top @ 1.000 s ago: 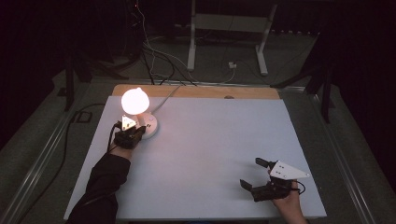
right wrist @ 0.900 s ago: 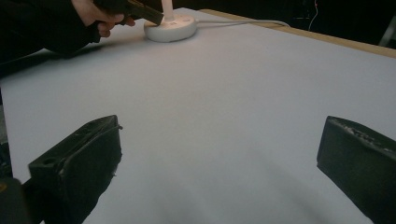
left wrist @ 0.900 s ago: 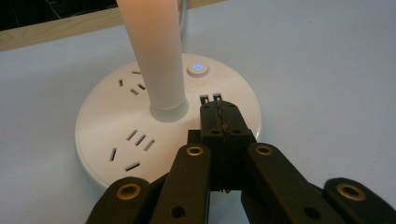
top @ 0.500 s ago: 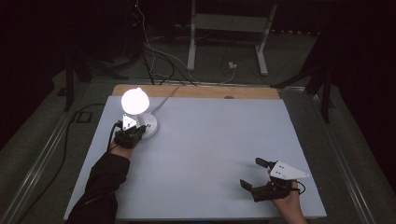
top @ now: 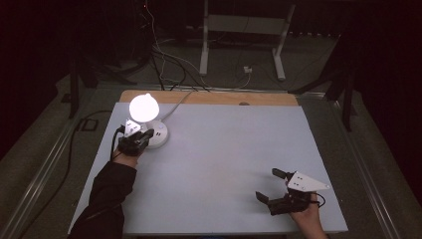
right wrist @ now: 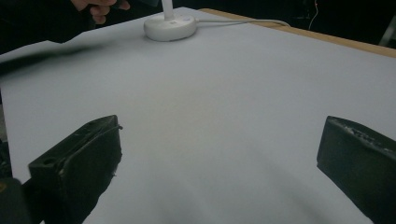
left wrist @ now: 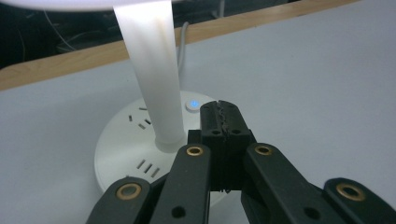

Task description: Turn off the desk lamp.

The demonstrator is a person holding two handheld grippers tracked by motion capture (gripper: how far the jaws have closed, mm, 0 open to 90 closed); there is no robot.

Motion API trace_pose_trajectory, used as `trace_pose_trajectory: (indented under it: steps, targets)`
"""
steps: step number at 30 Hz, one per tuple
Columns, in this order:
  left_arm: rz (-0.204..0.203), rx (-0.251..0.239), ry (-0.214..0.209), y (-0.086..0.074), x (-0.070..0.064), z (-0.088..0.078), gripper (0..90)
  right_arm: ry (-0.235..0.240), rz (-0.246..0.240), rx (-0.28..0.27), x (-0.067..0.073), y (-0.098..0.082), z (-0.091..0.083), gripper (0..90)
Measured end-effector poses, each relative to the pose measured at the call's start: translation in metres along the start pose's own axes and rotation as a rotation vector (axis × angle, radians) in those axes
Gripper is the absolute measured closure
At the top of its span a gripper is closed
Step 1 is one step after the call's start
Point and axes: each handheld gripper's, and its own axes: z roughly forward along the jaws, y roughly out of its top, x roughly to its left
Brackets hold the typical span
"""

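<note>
A white desk lamp (top: 144, 107) glows at the far left of the table, its round base (top: 158, 135) carrying socket slots and a small lit blue button (left wrist: 192, 104). My left gripper (top: 147, 135) hovers over the near edge of that base. Its jaws are shut with nothing between them, and their tips sit just beside the button, as the left gripper view (left wrist: 221, 115) shows. My right gripper (top: 270, 185) rests near the front right of the table. It stands wide open, only bare tabletop between its fingers (right wrist: 79, 158).
The lamp's white cable (top: 175, 103) runs back over the wooden table edge (top: 214, 97). A light grey sheet (top: 224, 159) covers the table. Behind it are a white stand (top: 244, 30) and loose cables on a dark floor.
</note>
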Motion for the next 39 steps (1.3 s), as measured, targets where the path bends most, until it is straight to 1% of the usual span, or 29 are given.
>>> trace_pose_trajectory:
  steps: [5, 8, 10, 13, 19, 24, 28, 29, 31, 34, 36, 37, 38, 39]
  targets:
    - [0.006, 0.017, 0.007, -0.003, 0.0, 0.004, 90.0, 0.0, 0.0, 0.001, 0.0, 0.0, 0.0, 0.0]
    - [-0.003, 0.023, 0.004, -0.006, 0.001, 0.006, 90.0, 0.001, -0.002, 0.0, 0.0, 0.0, 0.0, 0.0]
    - [-0.002, 0.032, 0.002, -0.008, 0.002, 0.008, 90.0, 0.002, -0.001, 0.0, 0.0, 0.0, 0.0, 0.0]
    - [0.007, 0.046, 0.004, -0.01, 0.001, 0.011, 90.0, 0.001, 0.001, 0.0, 0.0, 0.0, 0.0, 0.0]
    - [0.013, 0.054, 0.006, -0.012, 0.001, 0.014, 90.0, 0.001, 0.001, 0.0, 0.0, 0.0, -0.001, 0.0]
    - [0.008, 0.063, 0.011, -0.016, 0.003, 0.016, 90.0, 0.002, 0.002, -0.001, 0.0, 0.0, 0.0, 0.0]
    - [-0.006, 0.058, 0.002, -0.018, 0.004, 0.018, 90.0, 0.002, 0.003, -0.001, 0.0, 0.0, -0.001, 0.0]
    - [0.003, 0.058, 0.006, -0.018, 0.004, 0.018, 90.0, 0.002, 0.003, -0.001, 0.0, 0.0, 0.0, 0.0]
    - [0.009, 0.059, -0.004, -0.018, 0.003, 0.018, 90.0, 0.002, 0.004, 0.001, 0.0, 0.0, 0.0, 0.0]
    - [0.025, 0.07, 0.004, -0.016, 0.001, 0.019, 90.0, 0.002, 0.002, 0.001, 0.0, 0.0, 0.0, 0.0]
    - [0.028, 0.078, 0.027, -0.016, -0.001, 0.019, 90.0, 0.001, 0.0, 0.001, 0.0, 0.0, 0.0, 0.0]
    - [0.037, 0.077, 0.036, -0.016, -0.003, 0.019, 90.0, 0.001, 0.0, 0.002, 0.0, 0.0, 0.0, 0.0]
    - [0.064, 0.08, 0.052, -0.015, -0.005, 0.02, 90.0, 0.0, 0.0, 0.003, 0.0, 0.0, 0.0, 0.0]
    - [0.077, 0.087, 0.061, -0.014, -0.006, 0.02, 90.0, -0.001, 0.0, 0.003, 0.0, 0.0, 0.0, 0.0]
